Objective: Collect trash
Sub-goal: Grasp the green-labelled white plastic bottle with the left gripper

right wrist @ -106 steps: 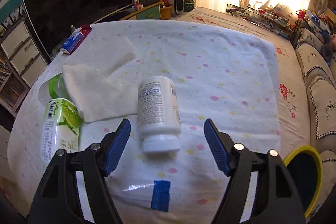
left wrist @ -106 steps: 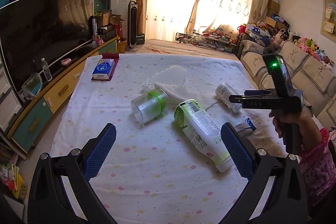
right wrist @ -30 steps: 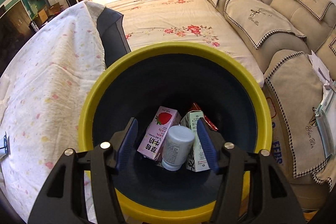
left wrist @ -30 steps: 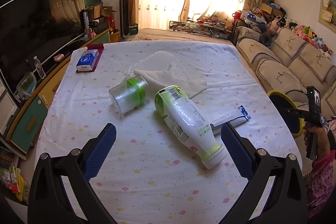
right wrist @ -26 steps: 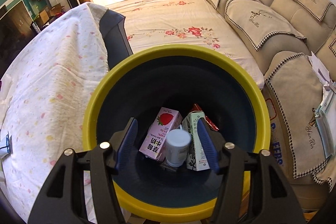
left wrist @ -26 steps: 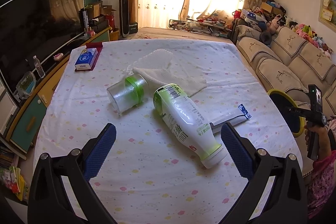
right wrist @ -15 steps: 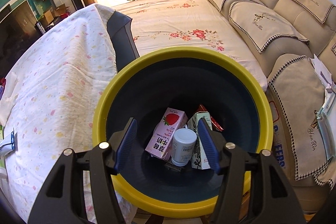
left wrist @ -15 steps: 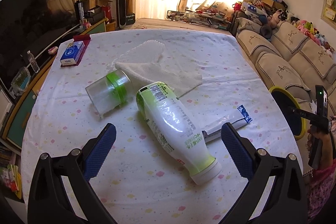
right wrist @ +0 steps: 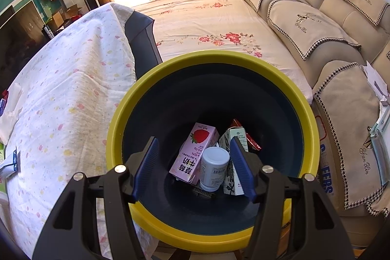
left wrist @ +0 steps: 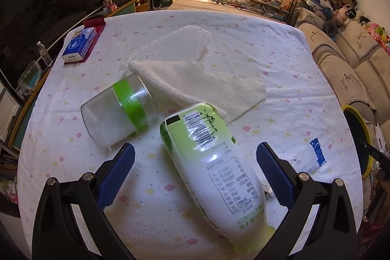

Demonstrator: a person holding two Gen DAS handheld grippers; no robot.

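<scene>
My left gripper [left wrist: 195, 172] is open, its fingers on either side of a large white and green bottle [left wrist: 214, 165] lying on the table. A clear jar with a green band [left wrist: 119, 109], a white paper towel [left wrist: 195, 79] and a white and blue wrapper [left wrist: 307, 157] lie nearby. My right gripper [right wrist: 193, 166] is open and empty above the yellow-rimmed trash bin [right wrist: 156, 74]. Inside the bin lie a white pill bottle [right wrist: 214, 168], a pink strawberry milk carton [right wrist: 192, 152] and another carton [right wrist: 231, 138].
A blue tissue pack [left wrist: 79, 44] sits at the table's far left corner. The bin [left wrist: 357, 128] stands off the table's right edge, by the beige sofa [right wrist: 316, 23]. A TV [left wrist: 48, 6] and cabinet run along the left.
The right gripper carried the white pill bottle from the table to the bin and released it, then rose slightly. The left gripper moved forward, closing in around the large bottle.
</scene>
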